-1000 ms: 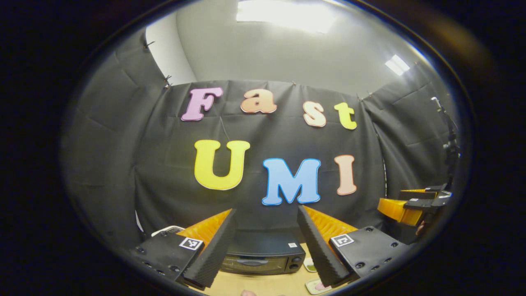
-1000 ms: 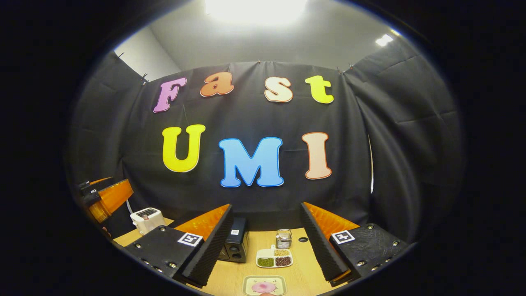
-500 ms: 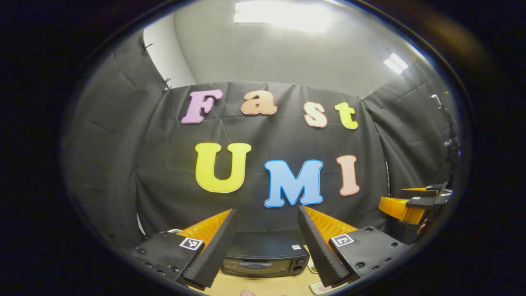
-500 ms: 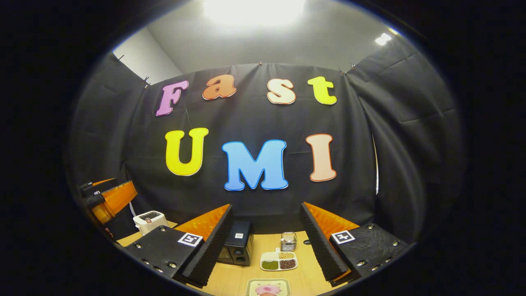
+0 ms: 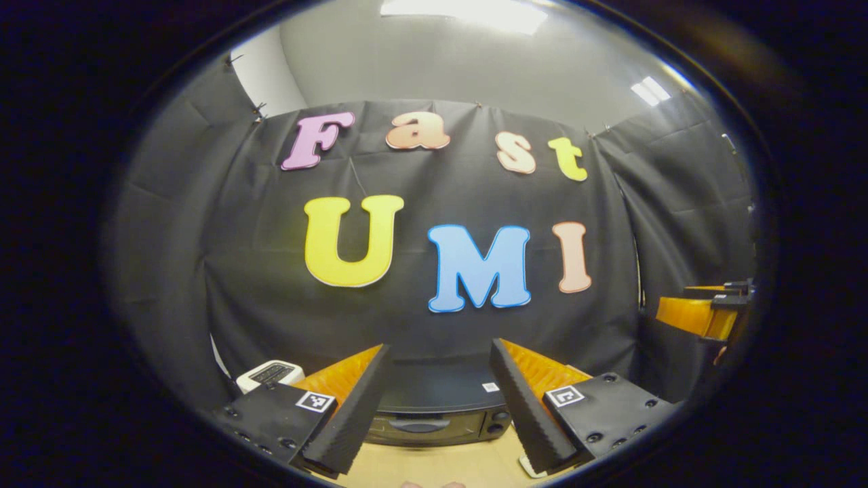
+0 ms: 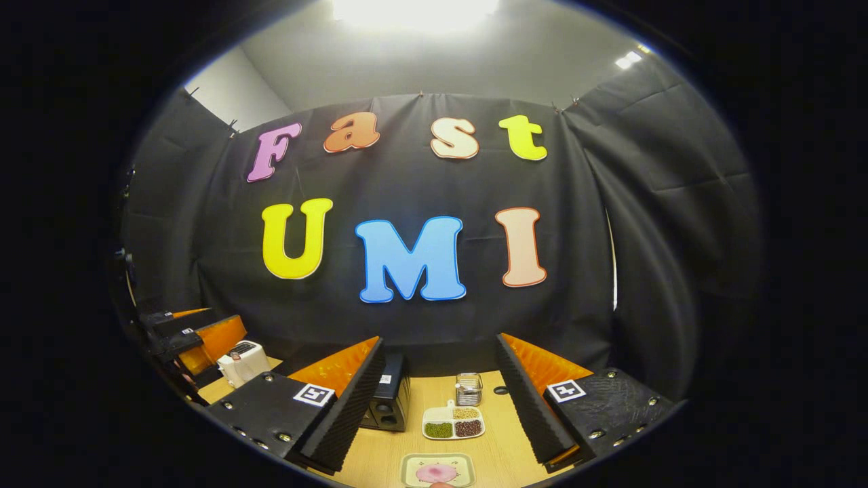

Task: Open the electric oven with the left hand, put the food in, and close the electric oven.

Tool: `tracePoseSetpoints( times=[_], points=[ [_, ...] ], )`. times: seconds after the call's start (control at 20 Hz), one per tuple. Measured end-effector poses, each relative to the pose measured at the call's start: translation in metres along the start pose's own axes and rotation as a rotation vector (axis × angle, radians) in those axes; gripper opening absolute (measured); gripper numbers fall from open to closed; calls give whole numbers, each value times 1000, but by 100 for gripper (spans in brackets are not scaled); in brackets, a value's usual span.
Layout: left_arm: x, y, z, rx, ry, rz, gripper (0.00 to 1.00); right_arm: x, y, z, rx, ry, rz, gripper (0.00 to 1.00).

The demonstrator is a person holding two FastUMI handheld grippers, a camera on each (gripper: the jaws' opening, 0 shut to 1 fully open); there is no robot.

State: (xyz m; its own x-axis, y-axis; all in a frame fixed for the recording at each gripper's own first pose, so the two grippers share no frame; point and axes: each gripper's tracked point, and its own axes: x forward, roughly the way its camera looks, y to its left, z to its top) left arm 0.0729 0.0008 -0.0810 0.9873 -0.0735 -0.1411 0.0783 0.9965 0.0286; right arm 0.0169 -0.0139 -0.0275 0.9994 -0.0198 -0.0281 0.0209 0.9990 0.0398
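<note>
No text is legible; the small white sticker [image 5: 489, 387] on the oven [image 5: 434, 413] is too small to read.

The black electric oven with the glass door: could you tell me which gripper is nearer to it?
Left. The left gripper faces the black electric oven head-on; the right gripper is off to the oven's right.

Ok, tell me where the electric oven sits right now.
In the left gripper view the electric oven stands on the wooden table, door shut, straight ahead between the open left gripper's fingers. A white toaster stands to its left.
</note>
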Motion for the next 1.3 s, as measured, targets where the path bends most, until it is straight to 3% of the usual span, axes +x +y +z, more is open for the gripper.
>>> tracePoseSetpoints(
  times=[0.05,0.1,0.15,0.5,0.95,1.1,1.3],
  points=[
    [8,2,-13,2,28,-2,100,0,-1,-2,-3,5,-4,98],
    [17,4,-25,3,58,-6,91,1,-2,-5,-5,11,-7,98],
    [26,5,-41,-1,94,-9,100,1,-4,-7,-4,17,-12,98],
    [91,17,-161,11,386,-8,98,-2,-14,-22,-18,60,-41,98],
    [141,25,-236,38,510,-4,100,-11,-39,-33,-48,103,-129,98],
    [149,34,-253,75,533,31,98,-14,-44,-30,-62,98,-147,98],
    [151,41,-262,6,541,72,100,-18,-47,-32,-59,101,-158,98]
  ],
)
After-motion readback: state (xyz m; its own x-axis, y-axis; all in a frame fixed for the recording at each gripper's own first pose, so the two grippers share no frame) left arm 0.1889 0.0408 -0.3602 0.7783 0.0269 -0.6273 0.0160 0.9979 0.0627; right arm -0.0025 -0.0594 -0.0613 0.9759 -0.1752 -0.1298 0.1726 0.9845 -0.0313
